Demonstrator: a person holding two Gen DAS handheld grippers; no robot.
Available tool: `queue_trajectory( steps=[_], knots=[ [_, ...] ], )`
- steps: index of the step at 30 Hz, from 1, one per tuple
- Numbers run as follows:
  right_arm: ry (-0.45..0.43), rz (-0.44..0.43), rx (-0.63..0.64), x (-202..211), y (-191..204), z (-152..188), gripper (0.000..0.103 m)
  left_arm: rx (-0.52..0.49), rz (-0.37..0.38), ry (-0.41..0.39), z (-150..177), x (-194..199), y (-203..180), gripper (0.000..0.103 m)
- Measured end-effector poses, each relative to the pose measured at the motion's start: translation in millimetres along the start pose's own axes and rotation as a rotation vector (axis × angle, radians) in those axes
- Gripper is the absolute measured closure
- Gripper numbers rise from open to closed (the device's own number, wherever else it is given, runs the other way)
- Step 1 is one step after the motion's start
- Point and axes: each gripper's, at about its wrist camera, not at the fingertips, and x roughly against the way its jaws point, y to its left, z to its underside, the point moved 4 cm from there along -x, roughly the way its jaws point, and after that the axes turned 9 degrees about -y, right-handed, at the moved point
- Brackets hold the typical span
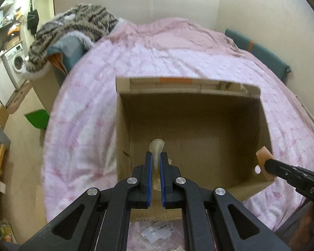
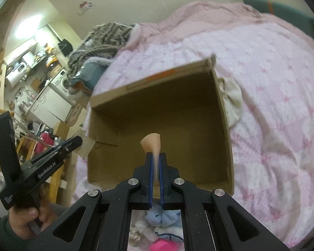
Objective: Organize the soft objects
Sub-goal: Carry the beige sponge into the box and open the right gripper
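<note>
Pink bedding [image 1: 157, 58] carries an empty cardboard box [image 1: 190, 125]. Above it, the left hand-held gripper [image 1: 155, 167] pinches a translucent soft piece [image 1: 157, 146]; the right hand-held gripper [image 2: 156, 167] pinches a peach one [image 2: 151, 142]. Released near the box's rim, either could bounce out.

I saw a big brown cardboard box [image 1: 190, 125] sitting open on the pink bed, with nothing lying on its floor. A soft, see-through yellowish piece [image 1: 157, 152] was pinched over the box, its curled tip sticking up. A soft peach piece [image 2: 151, 144] was pinched too, its wide end fanned out over the box.
</note>
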Motion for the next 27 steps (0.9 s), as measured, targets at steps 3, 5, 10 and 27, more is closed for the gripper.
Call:
queue_trajectory(
  steps=[3,5,10,27],
  knots=[
    [0.038,0.035,0.018,-13.5,-4.6,8.5,0.096,-0.010,-0.003,0.020,11.9,-13.0,-3.0,0.097],
    [0.055,0.051,0.033,-19.6,-5.4,11.9,0.096,-0.018,-0.006,0.019,13.5,-17.4,-3.5,0.097],
    [0.082,0.058,0.048,-31.5,-5.6,14.0,0.096,0.016,-0.008,0.021,13.1,-25.2,2.7,0.097],
    [0.103,0.073,0.053,-39.6,-8.0,18.4,0.096,-0.008,0.007,0.019,20.1,-23.7,-1.9,0.096]
  ],
)
